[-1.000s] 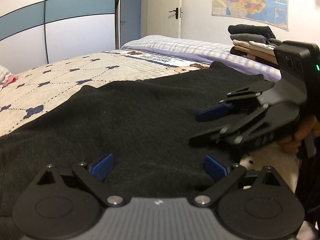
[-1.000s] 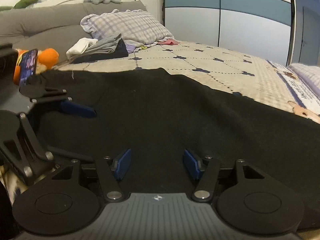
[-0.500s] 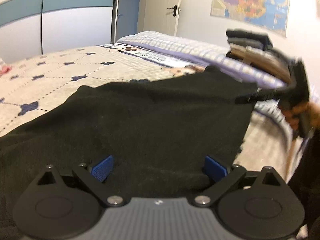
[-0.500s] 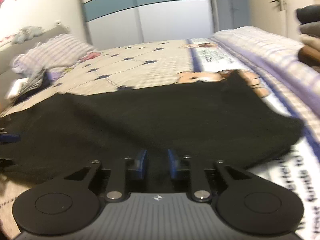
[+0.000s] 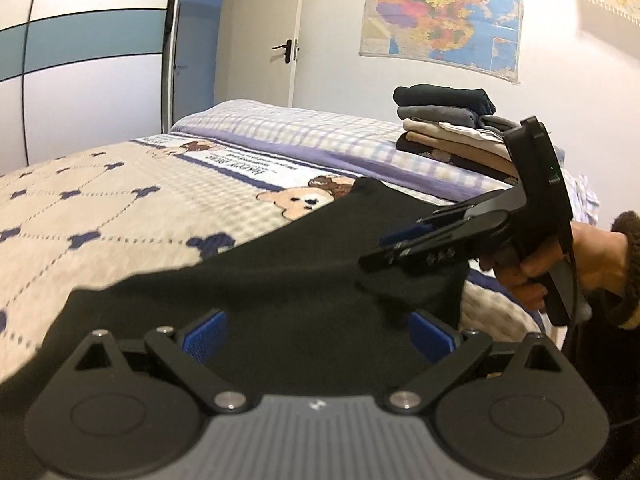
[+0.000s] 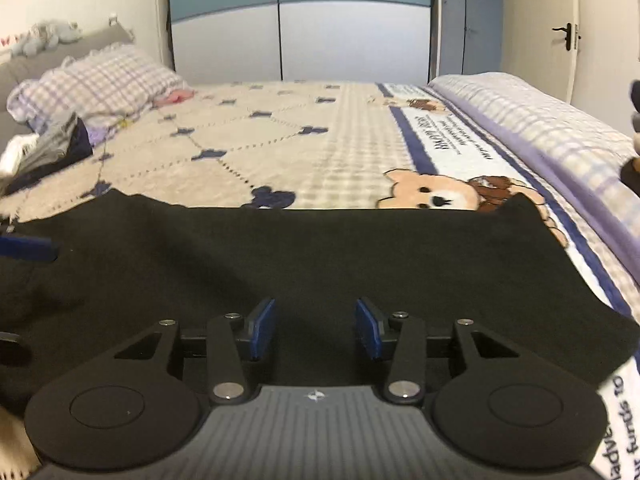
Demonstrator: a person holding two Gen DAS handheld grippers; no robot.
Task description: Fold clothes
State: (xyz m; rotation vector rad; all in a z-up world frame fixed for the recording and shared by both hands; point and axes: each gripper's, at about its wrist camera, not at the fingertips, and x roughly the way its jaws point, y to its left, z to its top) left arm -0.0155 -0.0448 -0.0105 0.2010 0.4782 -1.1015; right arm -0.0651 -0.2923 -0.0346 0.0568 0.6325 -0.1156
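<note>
Showing folded stack (image 5: 444, 128) only left wrist view.

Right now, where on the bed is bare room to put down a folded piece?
Free: the patterned blanket between the black garment and the wardrobe, and the checked strip left of the folded stack. Crowded: the loose clothes by the pillow.

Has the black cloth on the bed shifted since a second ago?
Yes. The black cloth has been pulled back from the stack of folded clothes; its far edge now lies by the bear picture, baring more bedspread.
</note>
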